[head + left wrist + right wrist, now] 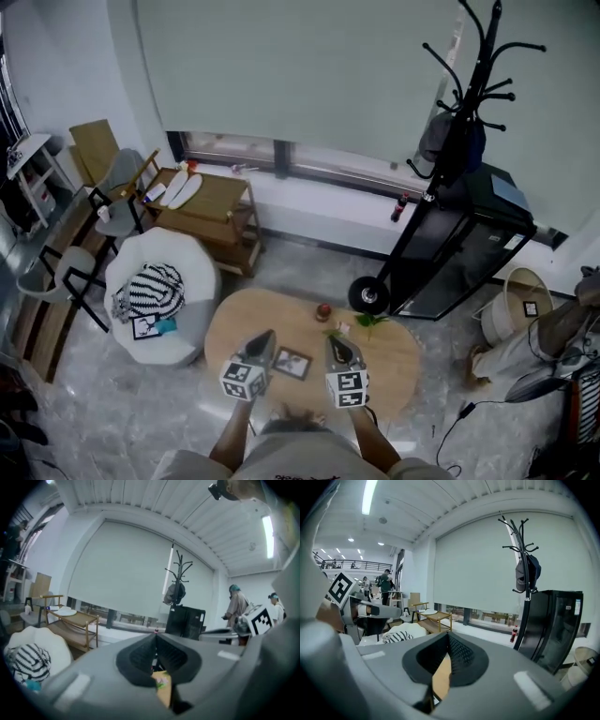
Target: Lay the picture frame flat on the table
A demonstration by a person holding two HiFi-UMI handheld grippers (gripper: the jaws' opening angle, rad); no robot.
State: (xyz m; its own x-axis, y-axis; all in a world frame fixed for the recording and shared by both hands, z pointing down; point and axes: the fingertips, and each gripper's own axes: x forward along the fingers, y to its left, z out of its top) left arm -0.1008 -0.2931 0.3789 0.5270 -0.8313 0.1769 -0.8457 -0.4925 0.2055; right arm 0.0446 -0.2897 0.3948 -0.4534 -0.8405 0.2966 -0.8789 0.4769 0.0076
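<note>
around: red ball [323, 311], green sprig [367, 322] by table [244, 319] far edge | picture frame [292, 363]: dark-rimmed, flat, near edge | left gripper [265, 336], right gripper [336, 342]: pressed together, empty

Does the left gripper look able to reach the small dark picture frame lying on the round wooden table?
Probably yes. The picture frame lies flat and uncovered on the table, right beside the left gripper, nothing between them. Its jaws are shut, so they would need opening first.

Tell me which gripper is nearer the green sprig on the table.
Right. The right gripper hangs just short of the green sprig; the left gripper is farther left, past the picture frame.
</note>
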